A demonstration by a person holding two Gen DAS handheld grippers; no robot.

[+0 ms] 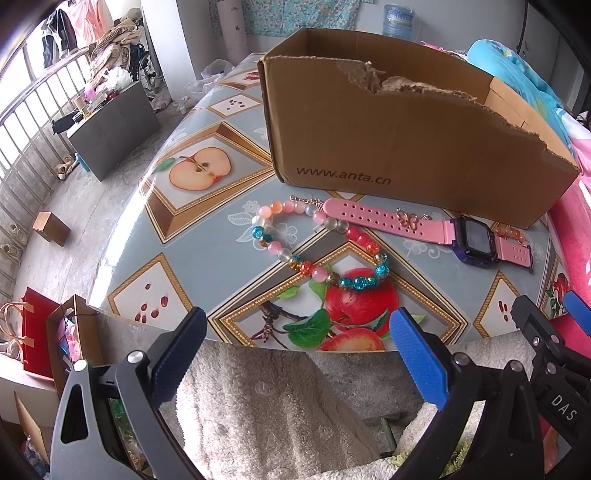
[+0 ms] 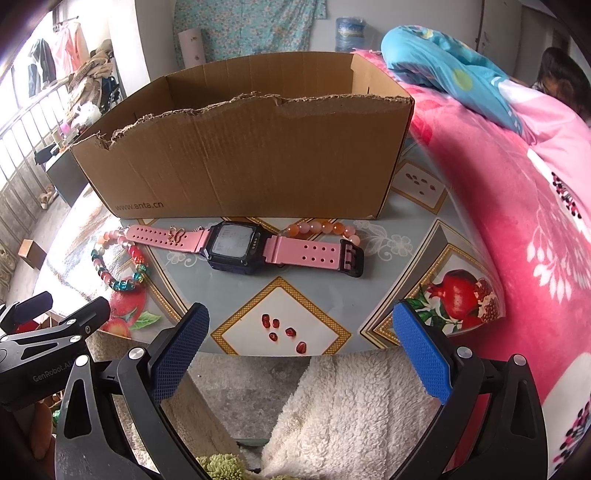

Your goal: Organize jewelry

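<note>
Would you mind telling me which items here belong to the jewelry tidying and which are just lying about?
Belongs to the job:
multicolour bead bracelet
pink watch
orange bead bracelet
butterfly chain
cardboard box

Just lying about:
pink blanket
red gift bag
water jug

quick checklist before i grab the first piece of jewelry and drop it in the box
1. Left gripper open and empty: ok.
2. Right gripper open and empty: ok.
3. Cardboard box open at the top, torn front wall low enough to reach over: ok.
4. Multicolored bead bracelet lying free ahead of the left gripper: mostly ok, its far end touches the pink watch strap.
5. Orange bead bracelet clear to lift: not ok, partly tucked behind the watch strap.
6. Box interior free of clutter: cannot tell, the floor is hidden.
</note>
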